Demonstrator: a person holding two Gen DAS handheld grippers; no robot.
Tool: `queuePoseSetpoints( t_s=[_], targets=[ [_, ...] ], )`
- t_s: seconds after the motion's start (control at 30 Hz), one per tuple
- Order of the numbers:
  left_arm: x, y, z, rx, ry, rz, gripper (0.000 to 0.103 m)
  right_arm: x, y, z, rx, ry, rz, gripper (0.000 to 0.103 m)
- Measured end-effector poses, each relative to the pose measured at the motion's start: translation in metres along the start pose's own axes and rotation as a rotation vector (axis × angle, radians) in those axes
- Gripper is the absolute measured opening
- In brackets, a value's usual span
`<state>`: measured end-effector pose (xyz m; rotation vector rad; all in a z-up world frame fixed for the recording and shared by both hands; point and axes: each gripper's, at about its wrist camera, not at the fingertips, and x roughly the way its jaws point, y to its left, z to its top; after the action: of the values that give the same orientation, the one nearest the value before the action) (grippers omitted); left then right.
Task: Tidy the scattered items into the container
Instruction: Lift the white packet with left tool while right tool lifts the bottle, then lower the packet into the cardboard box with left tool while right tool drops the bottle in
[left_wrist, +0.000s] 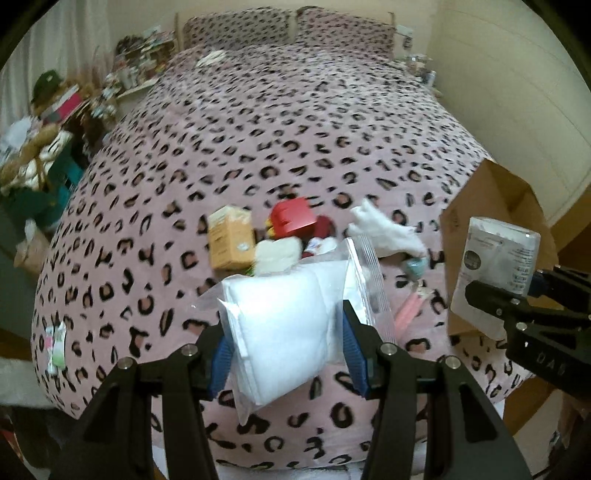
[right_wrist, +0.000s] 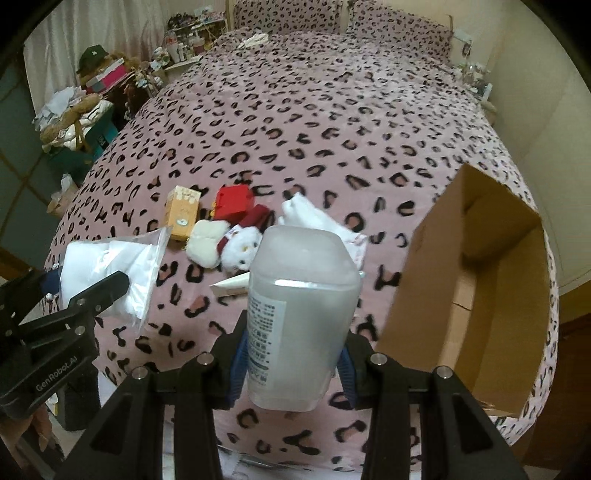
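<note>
Left tool (left_wrist: 286, 332) clamps crinkly plastic pouch (left_wrist: 284, 325); right tool (right_wrist: 293, 354) clamps frosted bottle (right_wrist: 299, 317).

- Bedspread (right_wrist: 332, 122): plush cloth, matt.
- Box (right_wrist: 476, 288): brown corrugated cardboard, matt.
- Bag (left_wrist: 284, 332): clear glossy plastic film over white padding.
- Bottle (right_wrist: 299, 325): frosted translucent plastic, smooth; paper label.
- Soft toy (right_wrist: 240, 247): fluffy pile.
- Gripper pads (left_wrist: 352, 354): blue, ribbed.

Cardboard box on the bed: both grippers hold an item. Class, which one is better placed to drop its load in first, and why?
Probably the right gripper: its translucent bottle hangs right beside the cardboard box, whose opening faces it. The left gripper, holding the plastic bag, is farther away.
</note>
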<state>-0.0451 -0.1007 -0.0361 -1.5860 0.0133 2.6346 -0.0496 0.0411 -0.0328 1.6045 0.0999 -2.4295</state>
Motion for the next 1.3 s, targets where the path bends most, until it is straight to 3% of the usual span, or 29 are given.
queuePoseSetpoints(
  t_s=[0.43,0.8,1.1,1.3],
  targets=[
    [-0.021,-0.076,0.036,0.147,-0.052,-0.021,0.052,-0.041,-0.055,-0.007,0.053,-0.062,0.026,0.042],
    [-0.017,-0.152,0.057,0.277,-0.052,-0.096,0.052,-0.065,-0.119,-0.019,0.131,-0.091,-0.009,0.042],
    [0.001,-0.22,0.081,0.371,-0.035,-0.192,0.052,-0.059,-0.175,-0.033,0.223,-0.07,-0.038,0.042],
    [0.021,-0.258,0.098,0.423,-0.04,-0.231,0.052,-0.045,-0.192,-0.04,0.252,-0.043,-0.029,0.042]
  ],
)
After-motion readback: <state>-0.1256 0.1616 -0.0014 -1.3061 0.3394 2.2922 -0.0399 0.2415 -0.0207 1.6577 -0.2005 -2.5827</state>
